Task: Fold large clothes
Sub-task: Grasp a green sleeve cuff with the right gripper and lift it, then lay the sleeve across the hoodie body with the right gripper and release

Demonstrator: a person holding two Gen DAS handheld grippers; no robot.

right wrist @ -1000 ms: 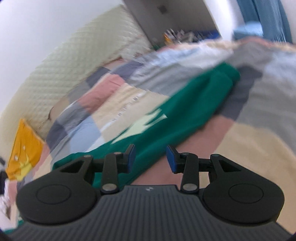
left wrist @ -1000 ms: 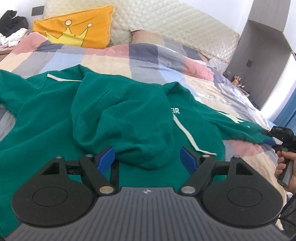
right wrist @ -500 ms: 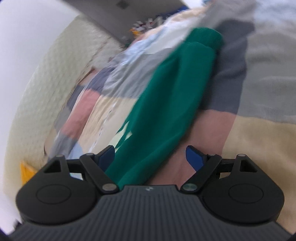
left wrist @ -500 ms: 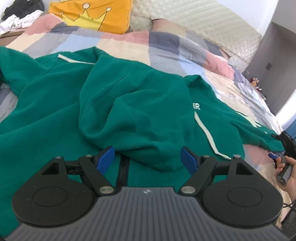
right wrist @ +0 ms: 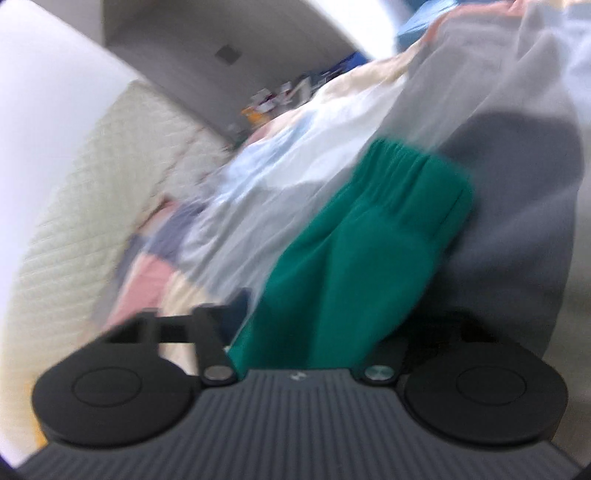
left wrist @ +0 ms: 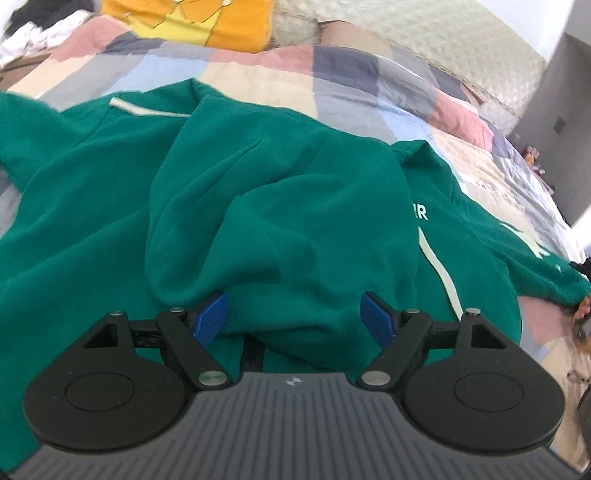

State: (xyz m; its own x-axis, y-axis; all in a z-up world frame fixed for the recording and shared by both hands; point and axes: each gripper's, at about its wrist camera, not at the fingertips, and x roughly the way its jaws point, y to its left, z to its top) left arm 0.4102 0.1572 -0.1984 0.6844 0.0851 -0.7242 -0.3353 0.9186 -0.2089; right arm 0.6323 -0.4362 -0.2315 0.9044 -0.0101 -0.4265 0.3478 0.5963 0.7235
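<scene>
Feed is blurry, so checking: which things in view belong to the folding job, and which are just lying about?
Job:
- green hoodie
- its sleeve, with the right hand-held gripper closing on it
- left hand-held gripper, open

Lying about:
- orange cushion
- clothes pile
- patchwork quilt

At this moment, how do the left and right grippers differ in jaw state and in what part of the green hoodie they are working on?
The left gripper is wide open at the hood, pads clear of the cloth; the right gripper is closing with the sleeve between its jaws. The left gripper's view is sharp; the right gripper's is motion-blurred. Both work on the same green hoodie on the patchwork bedspread.
</scene>
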